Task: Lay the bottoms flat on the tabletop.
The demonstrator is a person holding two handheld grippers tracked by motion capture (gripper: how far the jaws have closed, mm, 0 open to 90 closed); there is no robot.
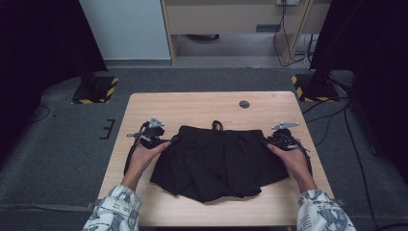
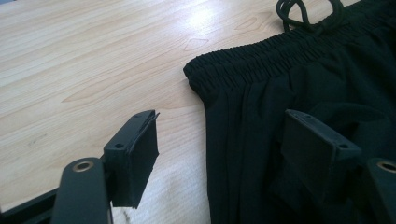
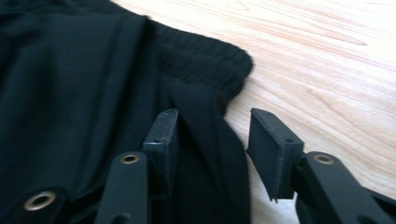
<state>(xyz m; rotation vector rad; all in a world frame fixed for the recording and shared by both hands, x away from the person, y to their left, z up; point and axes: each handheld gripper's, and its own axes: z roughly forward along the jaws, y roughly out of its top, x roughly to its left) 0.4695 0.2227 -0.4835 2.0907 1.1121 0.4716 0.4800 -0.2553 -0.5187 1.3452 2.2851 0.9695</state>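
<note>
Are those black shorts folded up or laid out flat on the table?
Laid out flat: the black shorts lie spread across the table, waistband stretched sideways, drawstring at top, hem rumpled.

Black shorts (image 1: 219, 161), elastic waistband away, spread flat mid-table

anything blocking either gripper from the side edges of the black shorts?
Nothing visible. The left gripper is open, its jaws straddling the side edge of the black shorts just below the waistband. The right gripper is open too, straddling the opposite side edge. Only bare table lies around them.
</note>
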